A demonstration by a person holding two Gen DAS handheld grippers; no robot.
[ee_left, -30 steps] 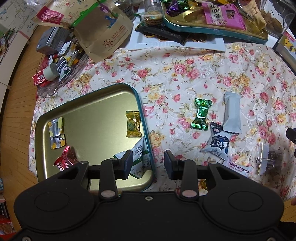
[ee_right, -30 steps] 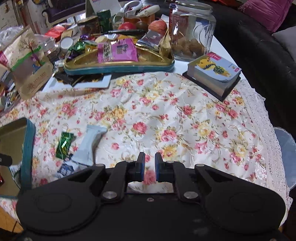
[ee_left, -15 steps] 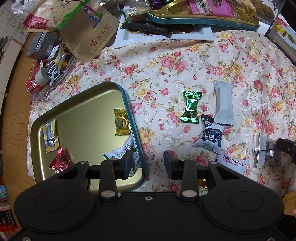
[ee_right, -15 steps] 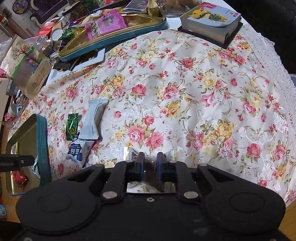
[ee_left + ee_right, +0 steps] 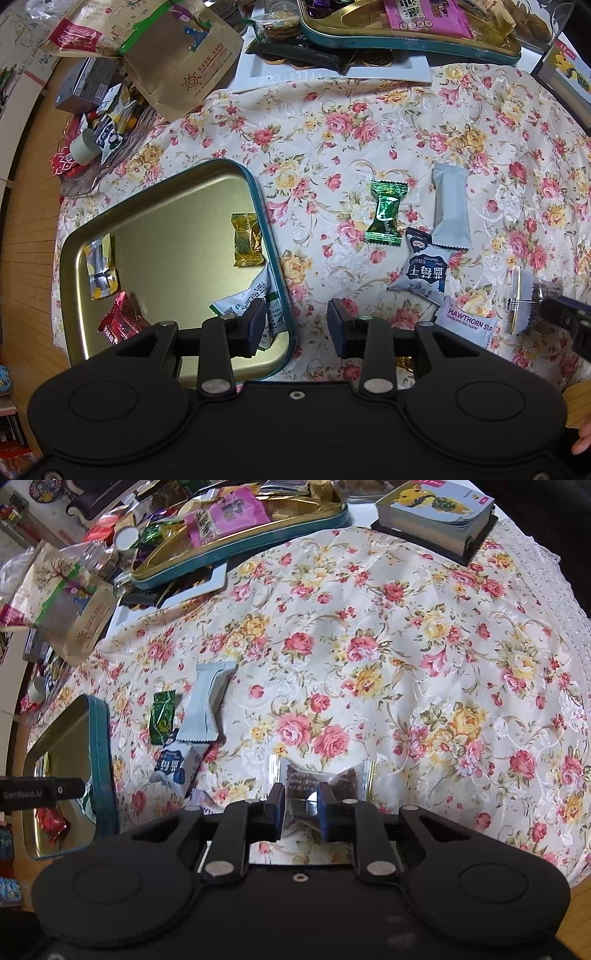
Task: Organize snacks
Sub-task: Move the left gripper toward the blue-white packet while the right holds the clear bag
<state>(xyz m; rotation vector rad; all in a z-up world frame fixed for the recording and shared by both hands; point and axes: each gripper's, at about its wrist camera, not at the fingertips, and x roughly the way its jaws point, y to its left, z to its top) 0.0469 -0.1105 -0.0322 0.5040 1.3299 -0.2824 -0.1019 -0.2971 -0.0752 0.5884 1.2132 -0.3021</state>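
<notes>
My right gripper is shut on a clear-wrapped brown snack, held just above the floral cloth; the left wrist view shows that packet at the far right. My left gripper hangs open and empty over the right rim of a gold tin tray. In the tray lie a gold candy, a silver-yellow packet, a red candy and a white-green packet. On the cloth lie a green candy, a grey bar, a blue-white packet and a hawthorn strip.
A second tin full of snacks stands at the back, on a white board. A brown paper bag and small boxes crowd the back left. A thick book lies at the back right. The table edge runs along the right.
The right gripper has tipped down toward the cloth, and the clear packet now shows between its fingers. The left gripper has hardly moved.
</notes>
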